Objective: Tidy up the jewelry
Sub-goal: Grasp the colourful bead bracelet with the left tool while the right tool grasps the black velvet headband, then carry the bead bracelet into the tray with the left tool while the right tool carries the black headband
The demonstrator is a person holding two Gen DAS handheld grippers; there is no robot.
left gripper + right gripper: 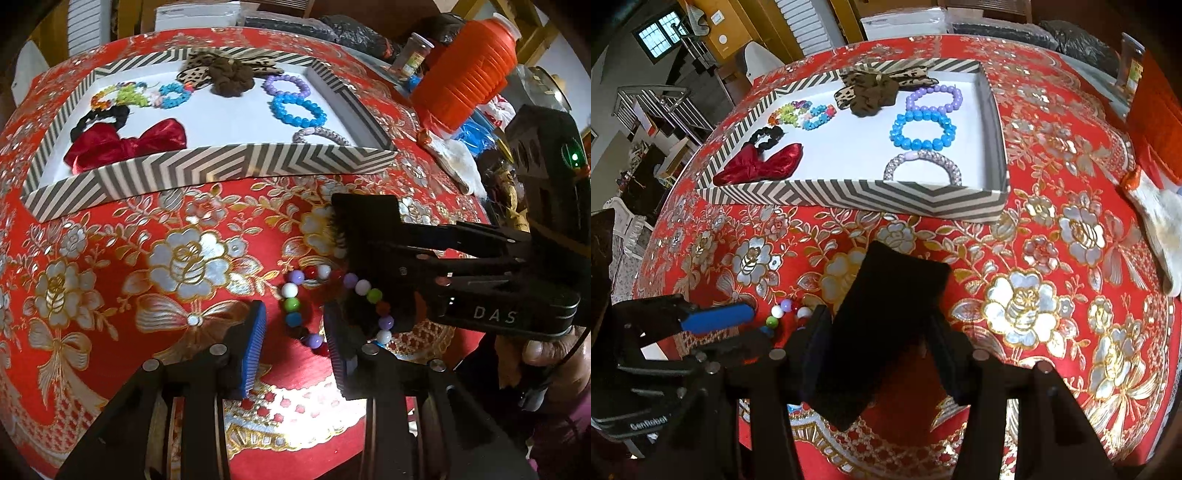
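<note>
A multicolour bead bracelet (295,306) lies on the red floral tablecloth, partly under a black velvet pouch (365,240). My left gripper (293,347) is open, its blue pads on either side of the bracelet's near part. My right gripper (875,354) is shut on the black pouch (886,325) and holds it over the bracelet (783,314). The right gripper also shows in the left wrist view (369,254). The striped tray (207,166) behind holds several bracelets, scrunchies and a red bow (125,146).
An orange ribbed jug (469,70), a small jar (415,55) and a white cloth (454,158) stand at the table's right. The striped tray (857,195) shows a blue bead bracelet (923,129) and a silver bangle (923,166).
</note>
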